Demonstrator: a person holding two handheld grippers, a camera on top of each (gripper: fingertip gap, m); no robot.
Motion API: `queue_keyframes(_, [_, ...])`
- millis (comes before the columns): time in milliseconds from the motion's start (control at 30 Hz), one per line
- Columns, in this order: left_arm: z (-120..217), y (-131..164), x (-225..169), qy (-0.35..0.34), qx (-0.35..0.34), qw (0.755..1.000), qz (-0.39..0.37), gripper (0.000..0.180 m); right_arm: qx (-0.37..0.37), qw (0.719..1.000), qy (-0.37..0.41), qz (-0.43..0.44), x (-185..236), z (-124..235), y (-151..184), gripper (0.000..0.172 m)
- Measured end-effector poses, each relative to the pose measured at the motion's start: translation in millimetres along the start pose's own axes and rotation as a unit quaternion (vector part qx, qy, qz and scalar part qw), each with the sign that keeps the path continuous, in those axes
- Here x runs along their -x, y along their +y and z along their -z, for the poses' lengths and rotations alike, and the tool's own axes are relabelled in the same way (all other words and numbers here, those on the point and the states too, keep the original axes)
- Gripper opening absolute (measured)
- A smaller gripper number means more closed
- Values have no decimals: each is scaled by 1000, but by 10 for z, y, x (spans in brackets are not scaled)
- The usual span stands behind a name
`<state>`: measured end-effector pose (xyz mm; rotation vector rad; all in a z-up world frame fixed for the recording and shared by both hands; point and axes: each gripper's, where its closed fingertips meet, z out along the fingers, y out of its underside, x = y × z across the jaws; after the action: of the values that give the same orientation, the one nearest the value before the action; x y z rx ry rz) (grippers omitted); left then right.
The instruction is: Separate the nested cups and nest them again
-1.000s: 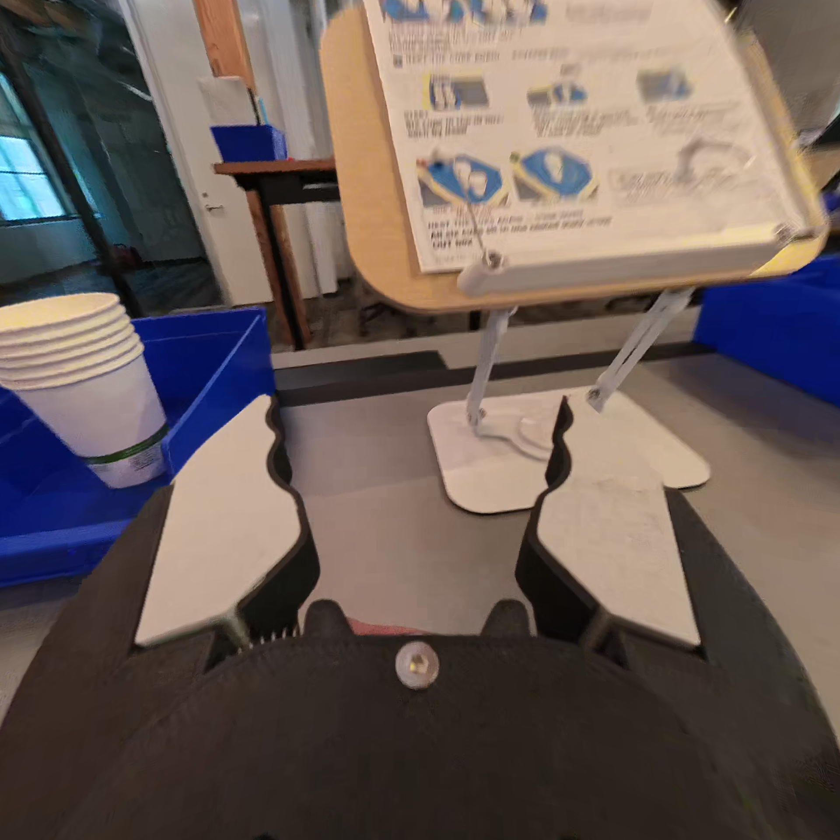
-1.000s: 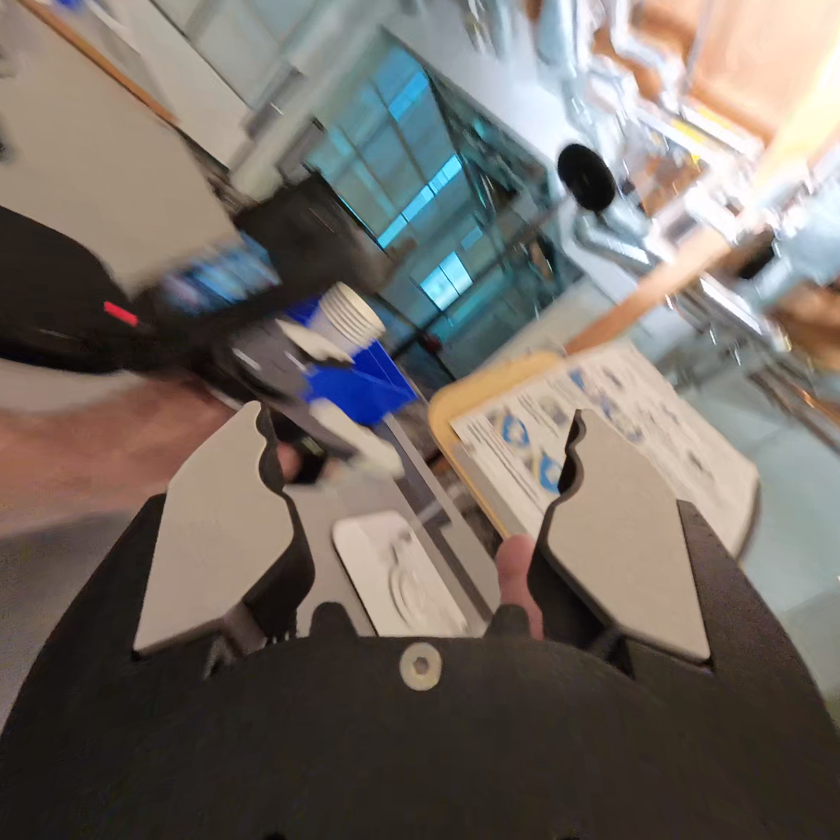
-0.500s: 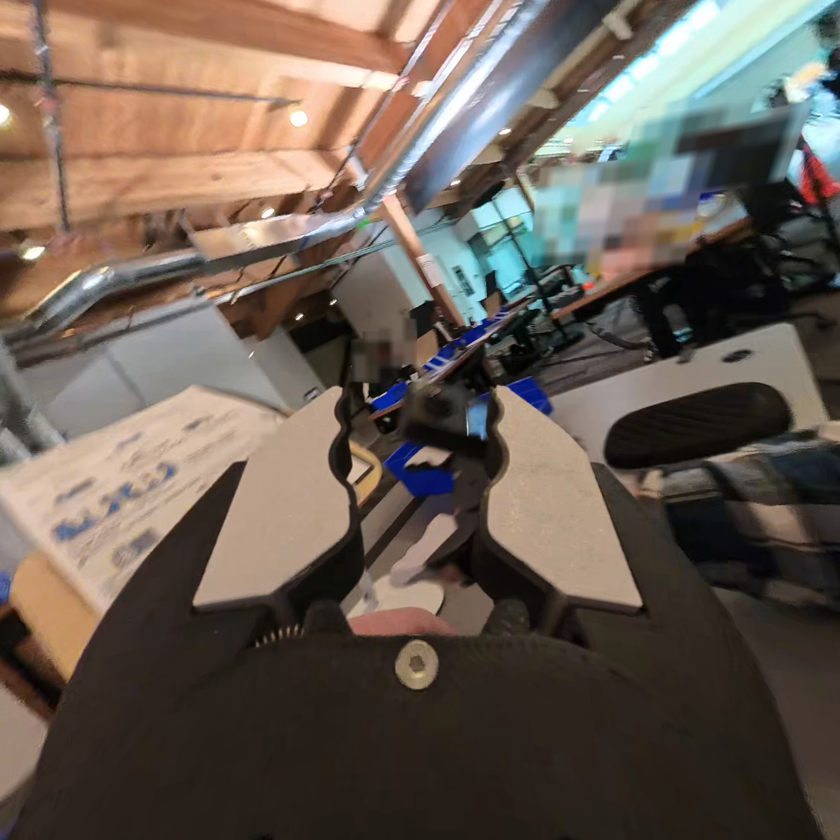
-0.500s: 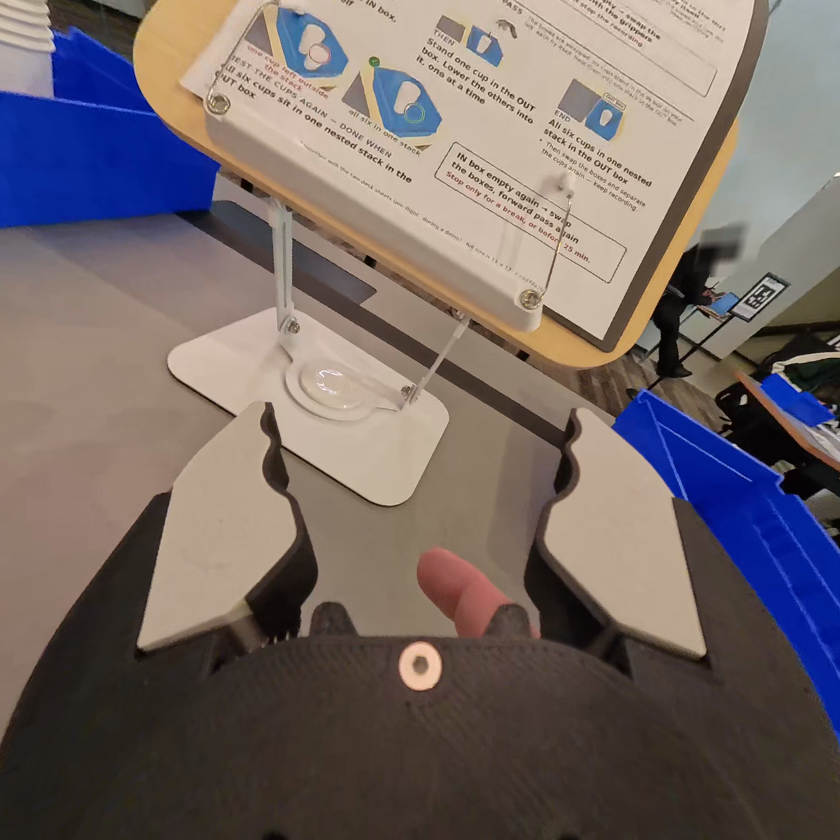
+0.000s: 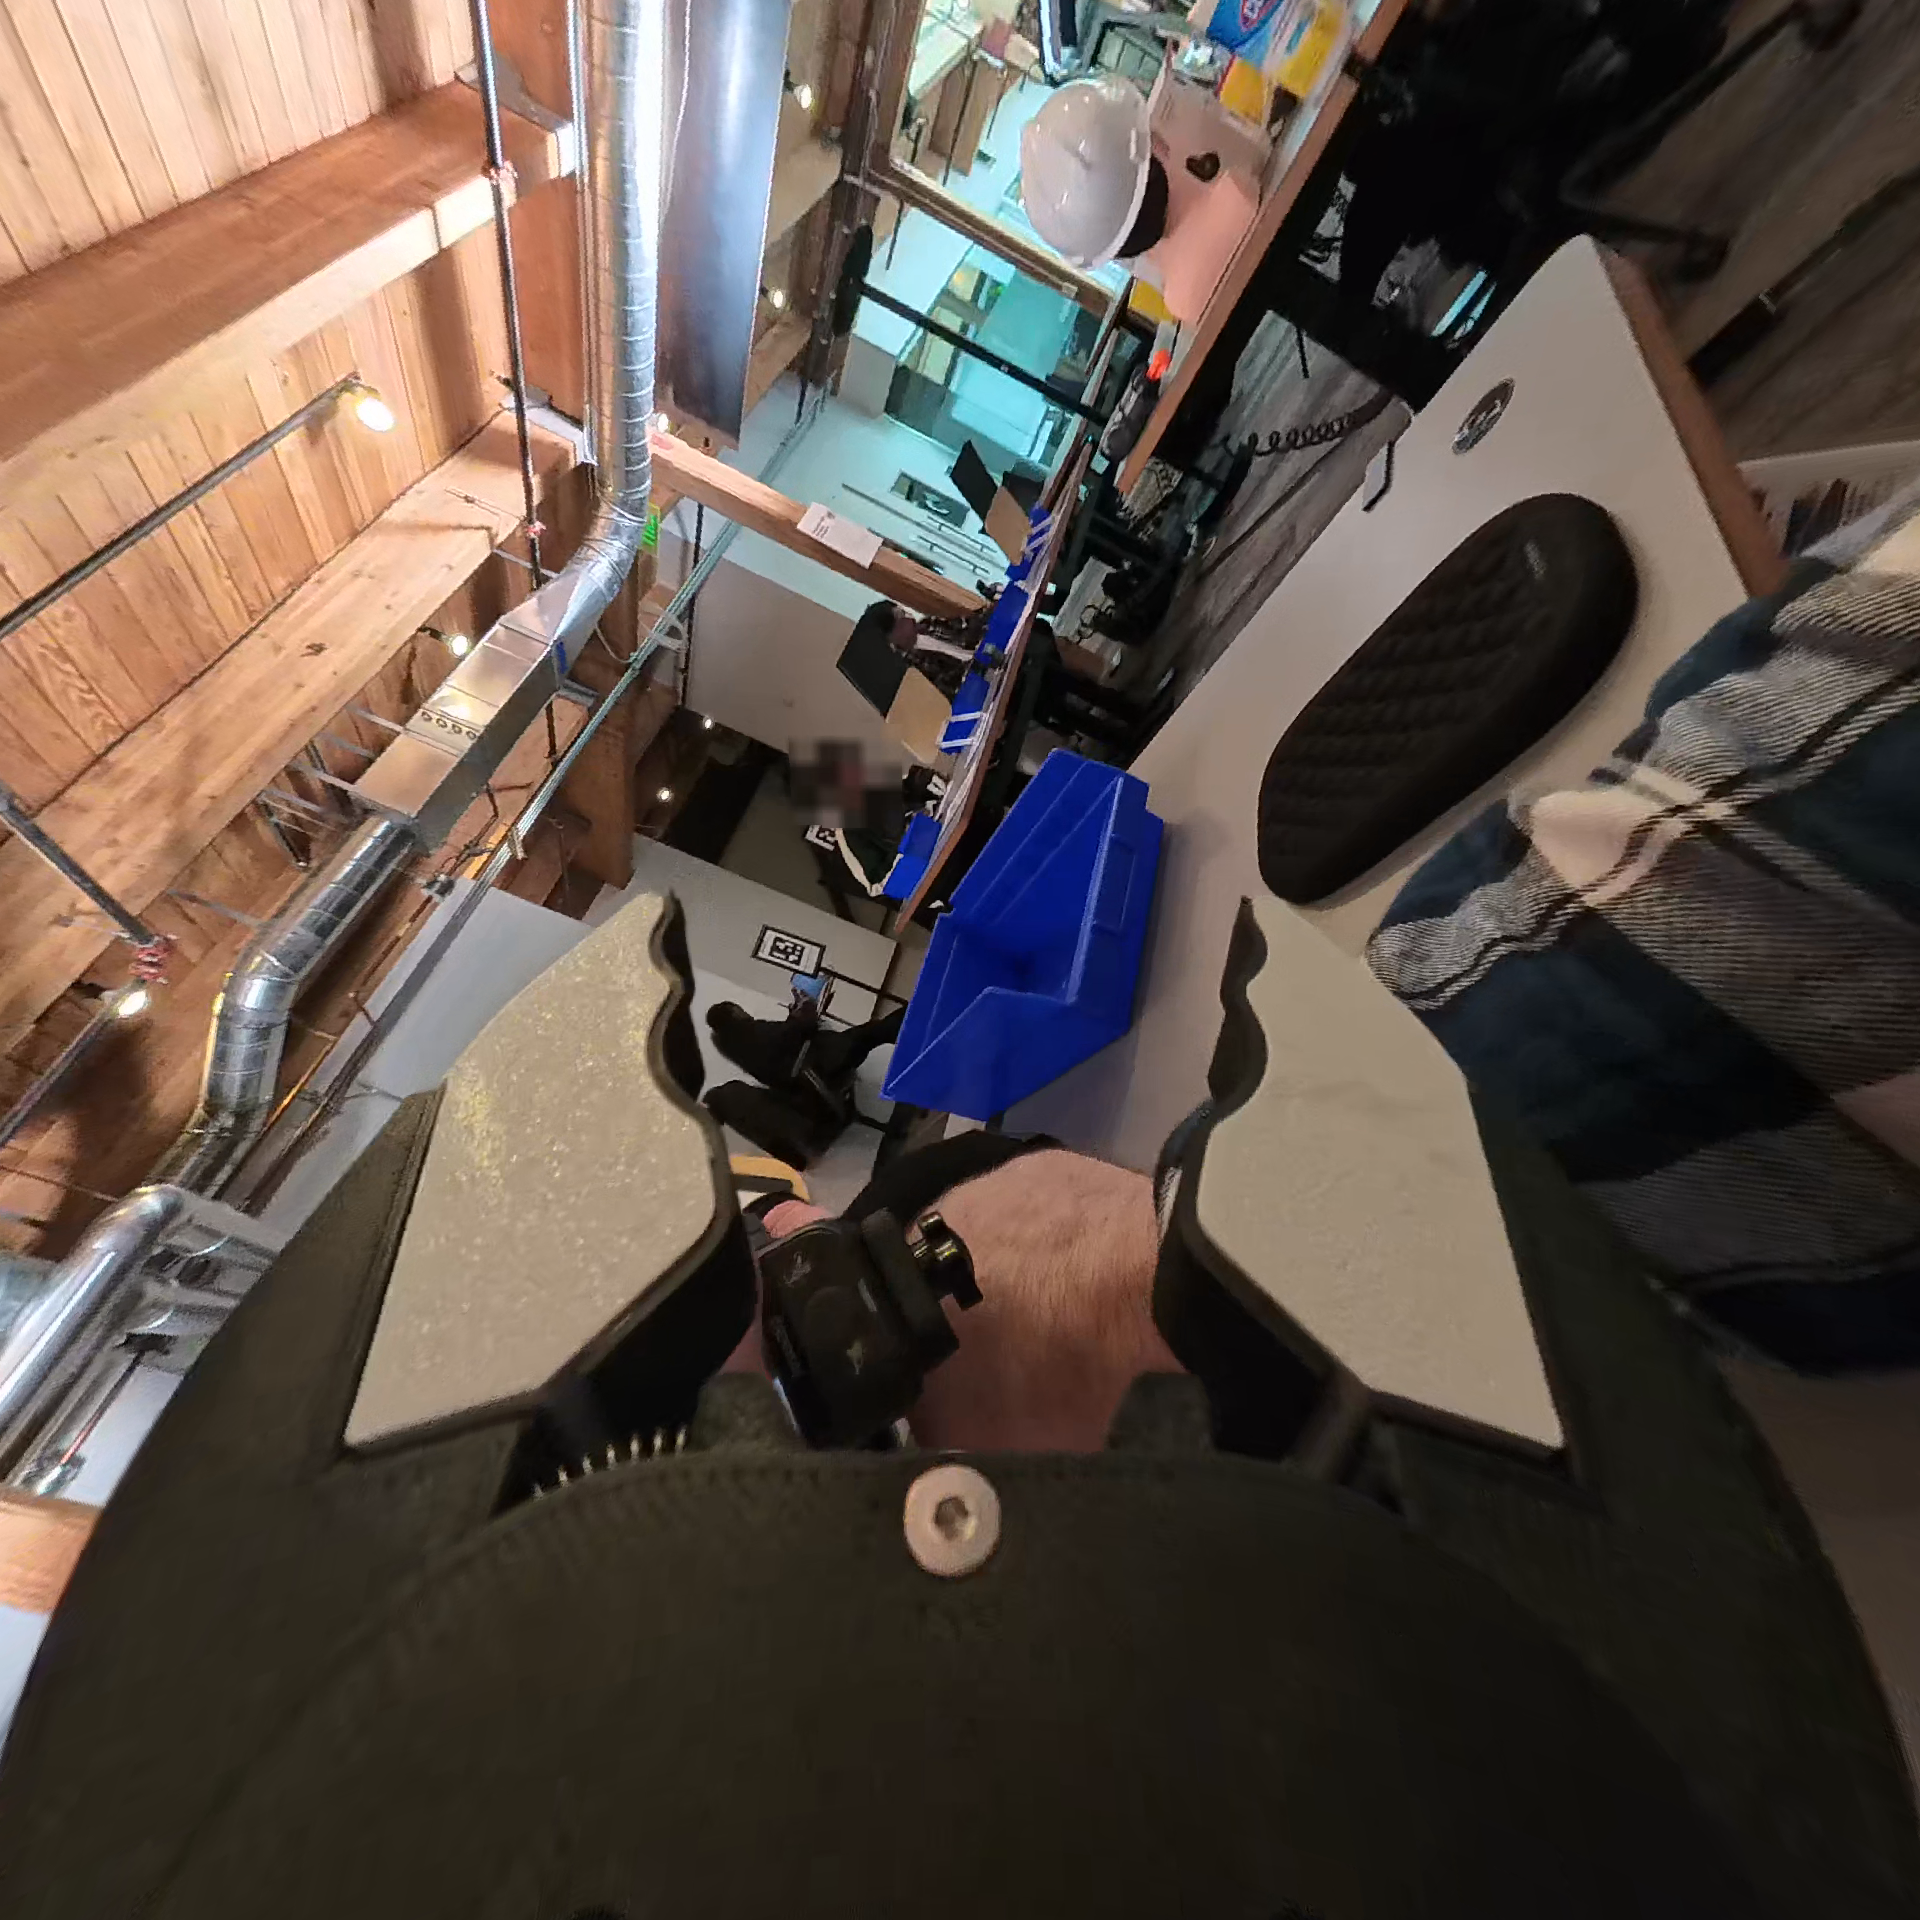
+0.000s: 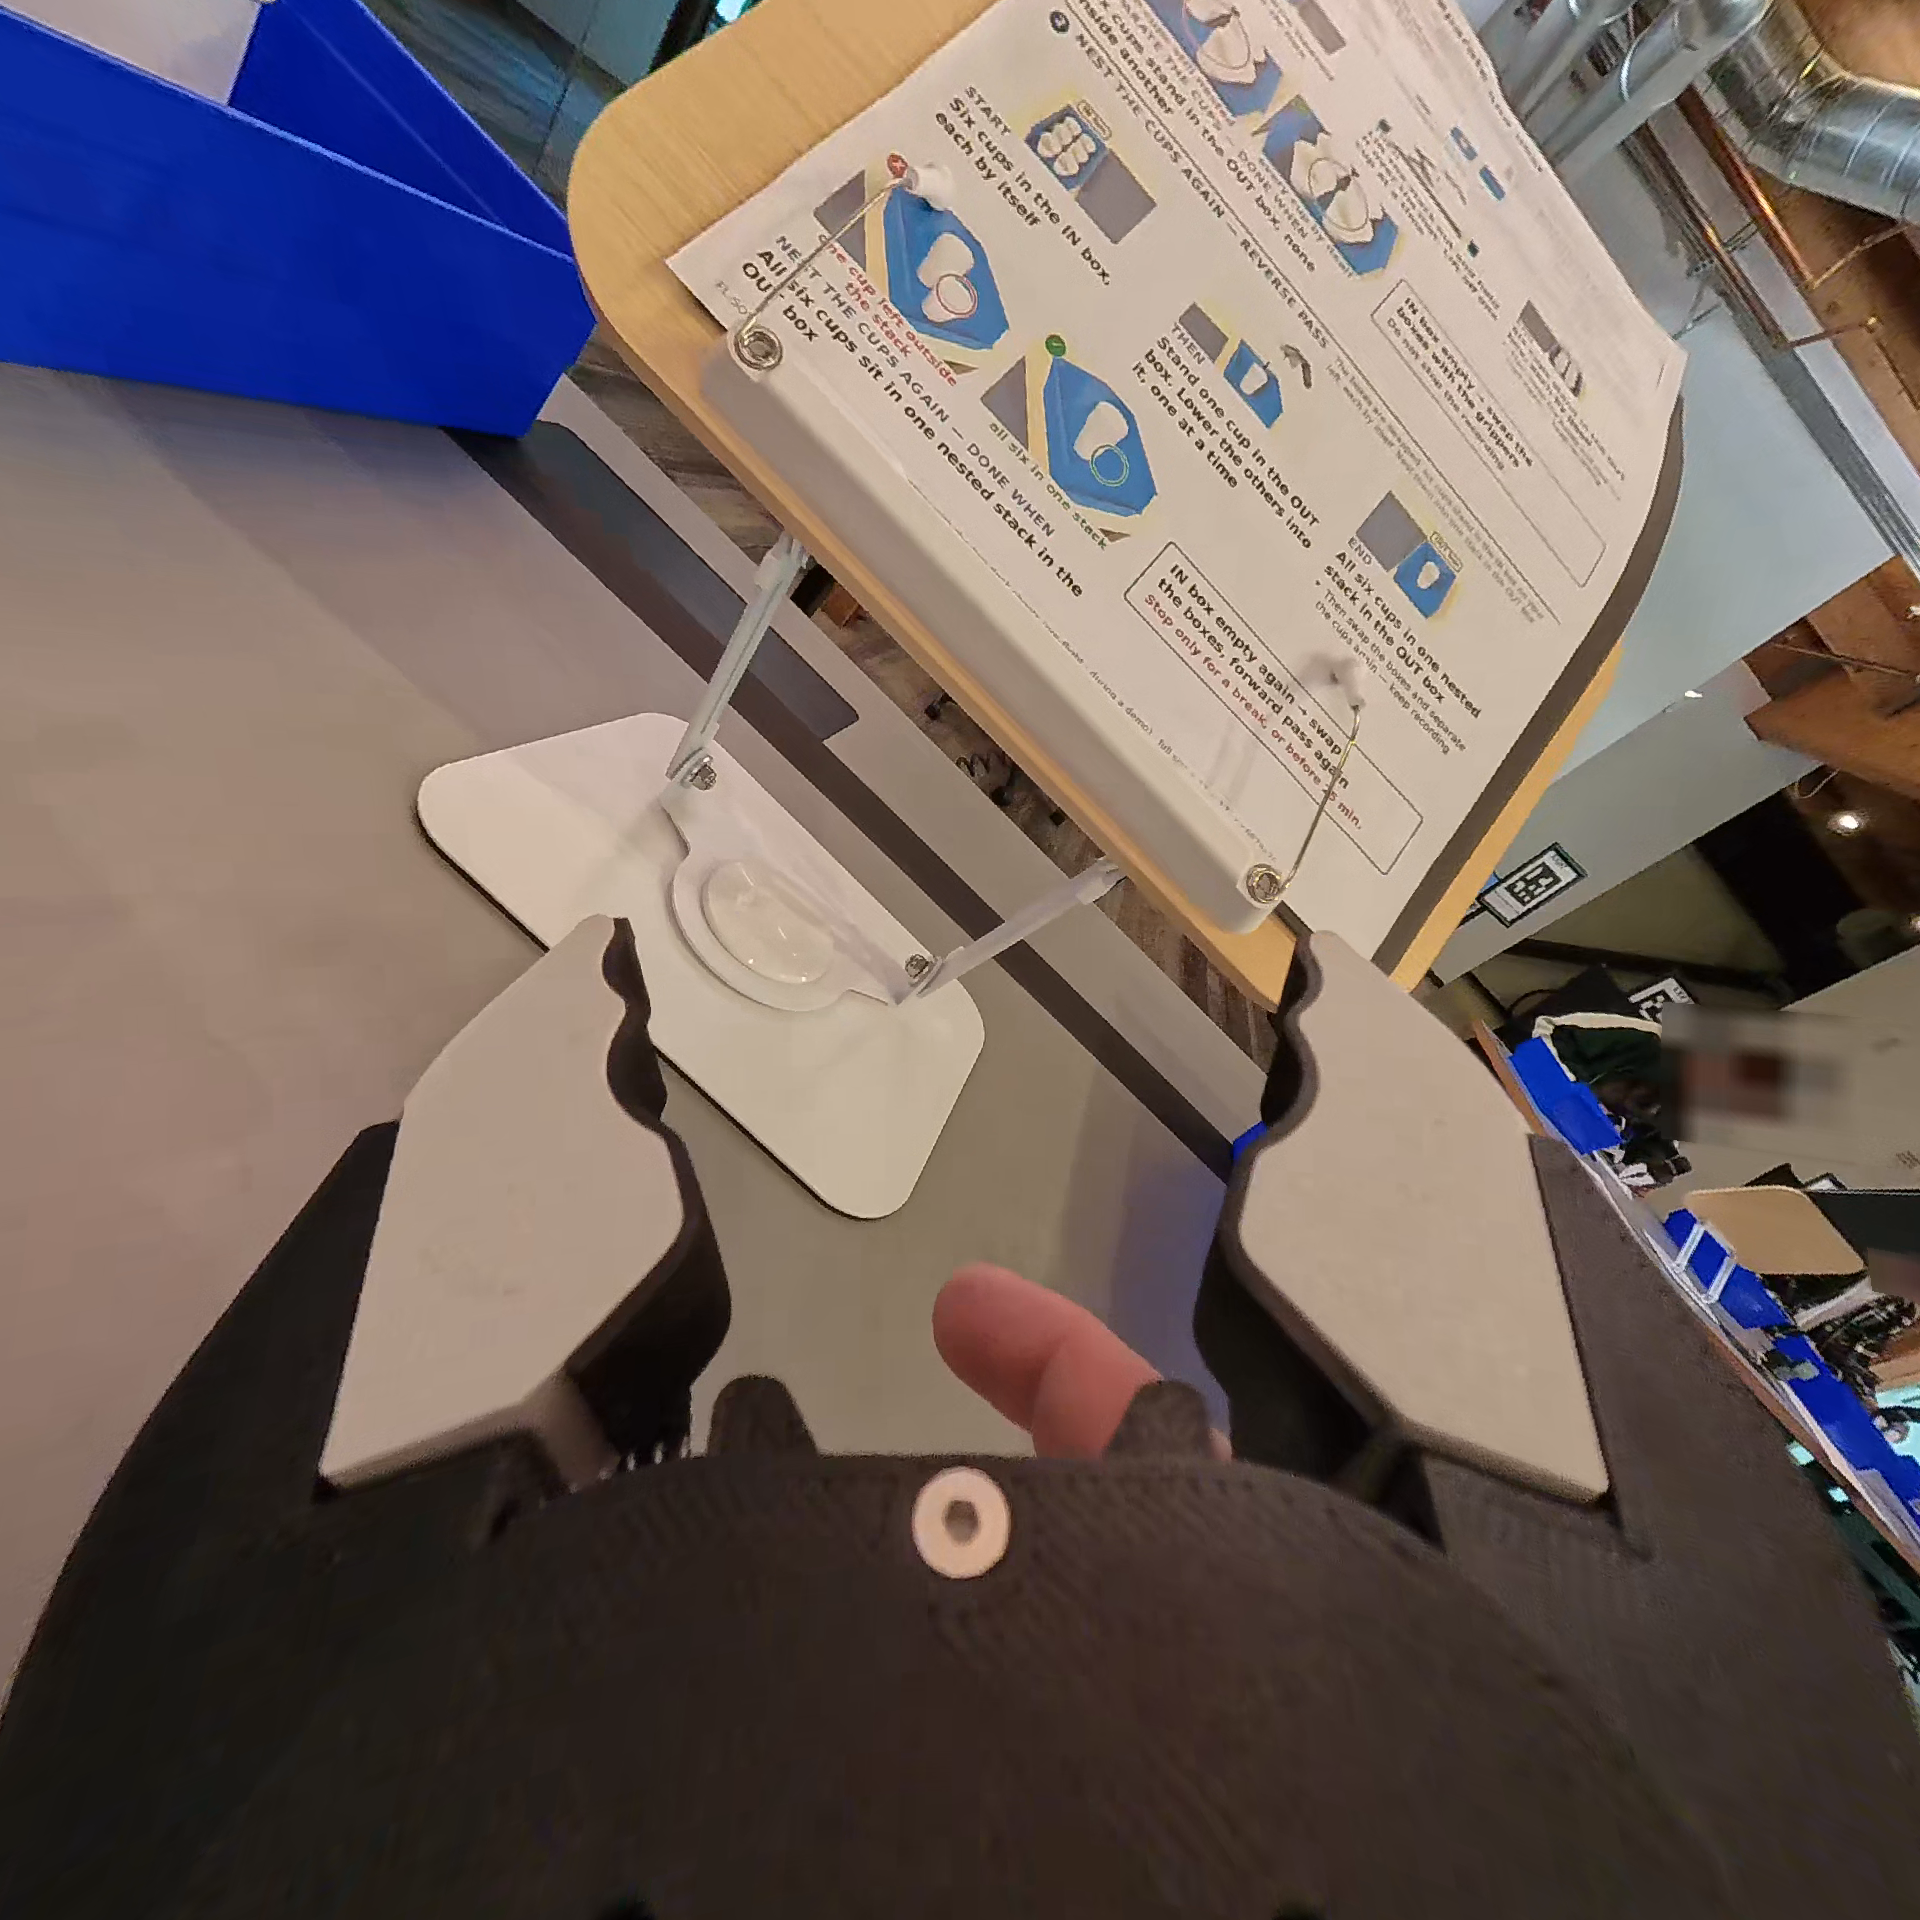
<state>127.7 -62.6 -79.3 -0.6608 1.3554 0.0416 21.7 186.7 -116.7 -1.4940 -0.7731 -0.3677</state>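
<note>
No cups show in either view. My left gripper (image 5: 951, 914) is open and empty, held up and rolled sideways, so the ceiling fills the left of its view. It points across the grey table (image 5: 1226, 831) towards an empty blue bin (image 5: 1023, 935). A hand (image 5: 1039, 1278) on a black device (image 5: 852, 1309) shows low between its fingers. My right gripper (image 6: 956, 935) is open and empty above the grey table (image 6: 208, 727). It points at the white base (image 6: 582, 821) of a document stand. A fingertip (image 6: 1018, 1361) shows between its fingers.
The stand holds a tilted board with an instruction sheet (image 6: 1195, 343). A blue bin (image 6: 260, 239) stands at the far left in the right wrist view. A black padded rest (image 5: 1444, 696) lies on the table, and a plaid sleeve (image 5: 1683, 935) is at the right. The grippers' ends are close to 25 centimeters from one another.
The left gripper swung up away from the cup stack and rolled sideways; its jaws narrowed on nothing, then widened again. The right gripper swung down to face the document stand and stayed open.
</note>
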Motion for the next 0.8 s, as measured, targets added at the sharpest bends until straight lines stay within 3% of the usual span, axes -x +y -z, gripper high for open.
queue_keyframes(367, [-52,317,23,-10,57,998,0,98,7,1000,-4,10,65,-20,5,116])
queue_keyframes(500, [-15,239,72,-21,41,999,7,100,0,1000,-11,-7,68,-21,-9,116])
queue_keyframes(667, [201,166,522,-94,14,994,53,106,-2,999,-6,-33,-81,2,-14,118])
queue_keyframes(800, [453,354,1014,-177,30,977,111,111,-10,998,-2,-68,-247,61,-84,119])
